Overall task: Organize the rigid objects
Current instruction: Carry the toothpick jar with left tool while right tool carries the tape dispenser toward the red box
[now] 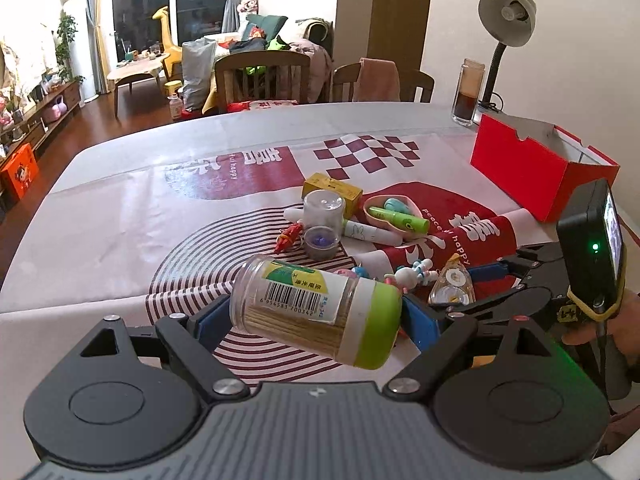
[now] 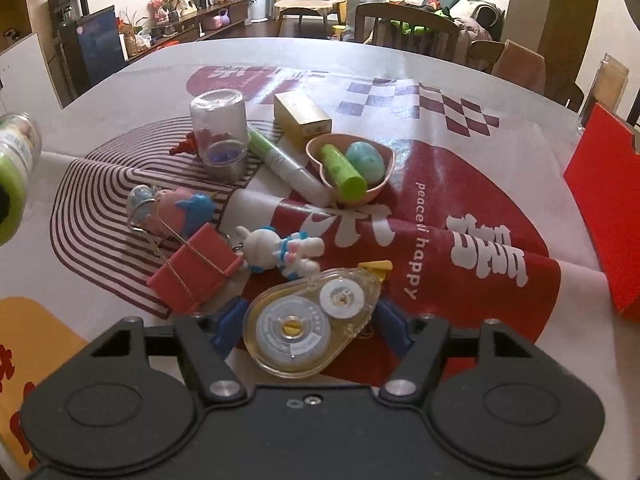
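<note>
Left gripper [image 1: 316, 316] clamps a toothpick jar [image 1: 316, 312] crosswise between its blue pads, lifted above the cloth, while the right gripper [image 2: 308, 320] is closed on a correction tape dispenser [image 2: 312, 320] just ahead of its body. Both seem mid-carry; the open red box [image 1: 536, 164], ahead and to the right of both grippers, looks the likely destination, calling for a swing over its rim before release.

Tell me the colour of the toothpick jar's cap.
Lime green cap on the jar; clearest in the left wrist view.
</note>
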### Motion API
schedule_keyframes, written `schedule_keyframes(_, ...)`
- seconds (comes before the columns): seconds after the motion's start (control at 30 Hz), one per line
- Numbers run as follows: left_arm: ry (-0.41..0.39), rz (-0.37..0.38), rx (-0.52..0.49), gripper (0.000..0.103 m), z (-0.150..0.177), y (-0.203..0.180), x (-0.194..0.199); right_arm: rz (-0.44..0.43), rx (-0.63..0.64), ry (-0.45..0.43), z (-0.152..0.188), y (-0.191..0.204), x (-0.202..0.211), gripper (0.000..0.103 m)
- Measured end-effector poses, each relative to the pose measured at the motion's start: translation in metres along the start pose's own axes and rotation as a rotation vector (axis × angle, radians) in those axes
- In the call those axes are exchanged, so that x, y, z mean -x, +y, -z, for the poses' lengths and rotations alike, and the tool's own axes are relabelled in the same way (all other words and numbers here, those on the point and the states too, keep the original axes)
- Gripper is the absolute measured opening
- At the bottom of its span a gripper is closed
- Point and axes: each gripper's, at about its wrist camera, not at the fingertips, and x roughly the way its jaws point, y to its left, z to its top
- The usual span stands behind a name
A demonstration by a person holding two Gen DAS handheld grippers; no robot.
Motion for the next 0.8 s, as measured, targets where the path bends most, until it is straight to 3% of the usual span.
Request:
schedule_keyframes(0.4,-0.007,0.038,-0.051,0.089,-0.021,-0.021,-0.013,-0.026,-0.022,-0.056,-0.014,-0.026,0.039,0.069)
schedule_keyframes(0.8,-0.083,0.139,-0.149,0.089,-0.079,-0.078,-0.034,0.001,-0.062,-0.125,-0.042,-0.096,0.091,0.069)
